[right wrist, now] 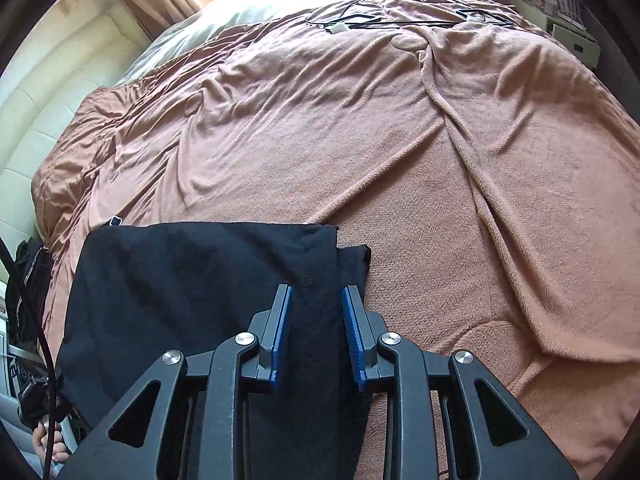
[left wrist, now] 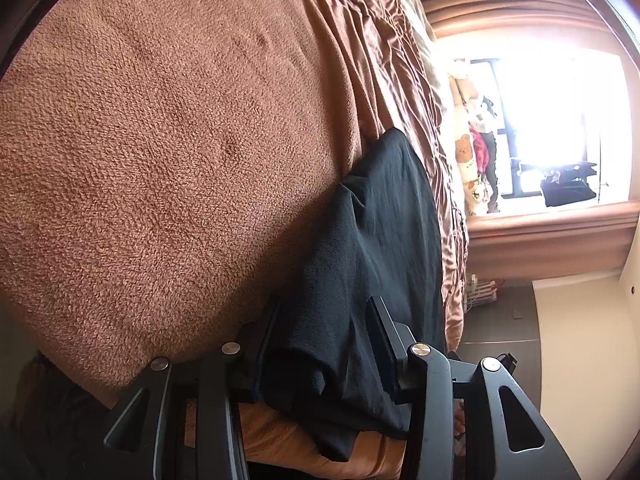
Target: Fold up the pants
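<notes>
The black pants [right wrist: 192, 280] lie folded on the near left part of a brown fleece blanket [right wrist: 440, 200] that covers a bed. My right gripper [right wrist: 318, 294] is shut on a bunched fold of the pants at their right edge, with the blue pads [right wrist: 285, 320] pressing the cloth from both sides. In the left wrist view, which is rolled sideways, the pants [left wrist: 380, 220] run away from the camera along the blanket [left wrist: 160, 160]. My left gripper [left wrist: 324, 316] is shut on a thick bundle of that black cloth.
Black cables [right wrist: 360, 20] and small devices lie at the far end of the bed. A cream padded headboard [right wrist: 40, 120] is at the left, and a hand [right wrist: 50, 446] shows at the lower left. A bright window [left wrist: 560, 120] and curtains sit beyond the bed.
</notes>
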A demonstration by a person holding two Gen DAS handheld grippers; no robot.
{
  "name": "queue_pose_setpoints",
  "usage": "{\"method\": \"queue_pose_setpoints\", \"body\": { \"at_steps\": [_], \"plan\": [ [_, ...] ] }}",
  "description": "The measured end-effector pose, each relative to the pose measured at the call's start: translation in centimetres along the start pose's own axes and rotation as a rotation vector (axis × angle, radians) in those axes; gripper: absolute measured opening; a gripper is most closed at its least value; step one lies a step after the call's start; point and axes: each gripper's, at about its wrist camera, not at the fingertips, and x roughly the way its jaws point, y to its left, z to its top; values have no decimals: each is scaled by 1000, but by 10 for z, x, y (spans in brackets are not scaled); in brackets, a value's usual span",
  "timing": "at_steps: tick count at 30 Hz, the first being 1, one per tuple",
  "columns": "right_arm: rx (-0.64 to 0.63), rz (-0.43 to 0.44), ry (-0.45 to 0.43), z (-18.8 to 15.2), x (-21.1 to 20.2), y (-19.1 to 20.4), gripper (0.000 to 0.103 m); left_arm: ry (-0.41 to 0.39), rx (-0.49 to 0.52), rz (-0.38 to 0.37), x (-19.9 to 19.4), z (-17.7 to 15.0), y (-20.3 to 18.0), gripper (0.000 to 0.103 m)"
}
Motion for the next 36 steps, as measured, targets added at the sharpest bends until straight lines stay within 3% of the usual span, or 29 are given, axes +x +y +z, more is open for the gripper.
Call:
{"method": "queue_pose_setpoints", "body": {
  "at_steps": [8, 9, 10, 19, 23, 27, 29, 30, 31, 33, 36],
  "plan": [
    [-40, -39, 39, 1, 15, 5, 23, -1, 5, 4, -2, -1, 0, 45],
    [-39, -35, 41, 2, 15, 4, 17, -1, 6, 5, -2, -2, -1, 45],
    [-40, -32, 41, 2, 14, 5, 0, 0, 6, 6, -3, -3, -1, 45],
    [-37, -64, -4, -6, -8, -1, 0, -9, 5, 14, -3, -4, -1, 44],
    [-43, -83, -12, -12, -9, -1, 0, -1, 12, 35, 0, 0, 0, 22],
    [-15, -49, 7, -15, -15, -4, 2, 6, 14, 28, 1, 0, -1, 18],
    [4, -37, -5, -20, -27, -8, 9, 7, 15, 25, 0, -2, -1, 17],
    [18, -21, -9, -24, -33, -11, 22, 8, 14, 23, 0, -1, -1, 17],
    [30, -6, -11, -29, -38, -14, 41, 9, 15, 21, 0, -1, -1, 17],
    [46, 13, -22, -43, -51, -18, 57, 10, 15, 19, 0, -2, 0, 18],
    [77, 64, -7, -65, -64, -25, 57, 11, 14, 16, -2, -2, 3, 18]
  ]
}}
